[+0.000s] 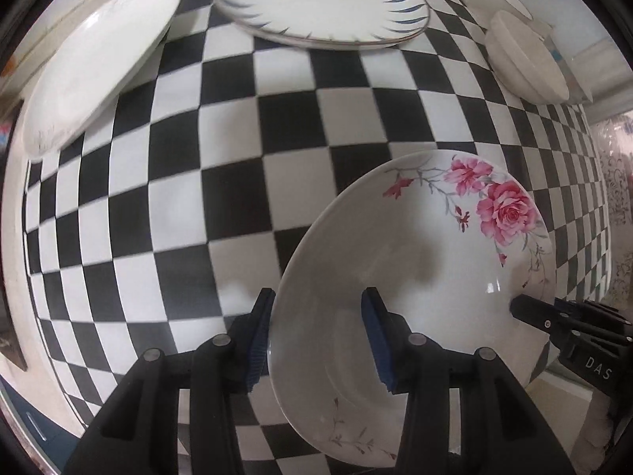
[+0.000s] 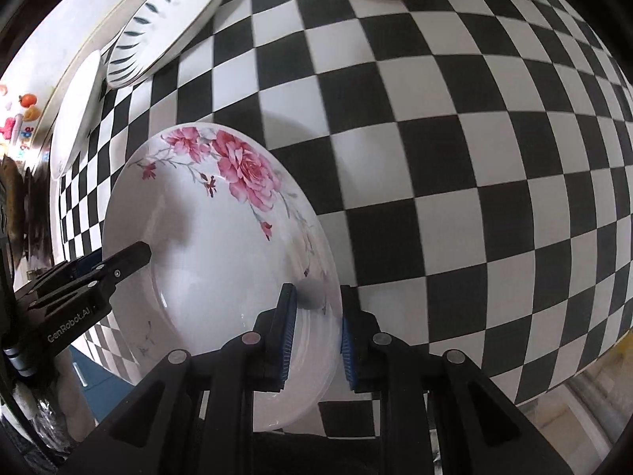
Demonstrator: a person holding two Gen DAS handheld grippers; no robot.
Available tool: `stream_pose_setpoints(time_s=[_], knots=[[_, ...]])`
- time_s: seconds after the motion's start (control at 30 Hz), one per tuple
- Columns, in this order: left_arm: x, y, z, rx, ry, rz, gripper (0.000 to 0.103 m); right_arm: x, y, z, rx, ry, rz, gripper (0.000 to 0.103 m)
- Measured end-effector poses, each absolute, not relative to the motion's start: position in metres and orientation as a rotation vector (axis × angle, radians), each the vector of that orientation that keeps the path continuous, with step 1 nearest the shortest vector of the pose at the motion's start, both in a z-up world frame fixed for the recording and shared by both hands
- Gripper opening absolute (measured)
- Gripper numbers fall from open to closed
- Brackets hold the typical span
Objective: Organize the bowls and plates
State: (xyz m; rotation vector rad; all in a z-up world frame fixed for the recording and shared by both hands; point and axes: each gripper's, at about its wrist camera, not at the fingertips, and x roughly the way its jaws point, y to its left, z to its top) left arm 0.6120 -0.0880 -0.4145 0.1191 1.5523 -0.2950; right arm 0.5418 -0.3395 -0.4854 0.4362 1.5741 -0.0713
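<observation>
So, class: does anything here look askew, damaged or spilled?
Only the rose plate: it is tilted steeply, with the left gripper and right gripper each straddling its rim. No chips, cracks or spills show.
</observation>
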Motion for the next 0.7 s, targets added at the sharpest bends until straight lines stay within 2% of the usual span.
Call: stream_pose_setpoints(time_s=[0.37, 0.57, 0.6, 0.67, 0.7], knots=[[0.614, -0.091, -0.413, 0.101, 1.548, -0.246, 0.041, 0.533, -0.379, -0.489, 0.522, 1.578, -0.007, 0.022], [0.596, -0.030, -0.345, 0.025, 1.412, -0.156, 0.043, 0.528, -0.413, -0.434, 0.462, 1.492, 0.010, 0.024], [0.596, -0.022, -0.335, 0.010, 1.388, -0.138, 0.043, 0.530, -0.414, -0.420, 0.460, 1.466, 0.032, 0.027], [0.599, 0.002, -0.310, -0.023, 1.330, -0.109, 0.043, 0.535, -0.410, -0.401, 0.451, 1.434, 0.060, 0.053], [0.602, 0.015, -0.299, -0.035, 1.310, -0.093, 0.043, 0.540, -0.407, -0.390, 0.454, 1.411, 0.086, 0.061]])
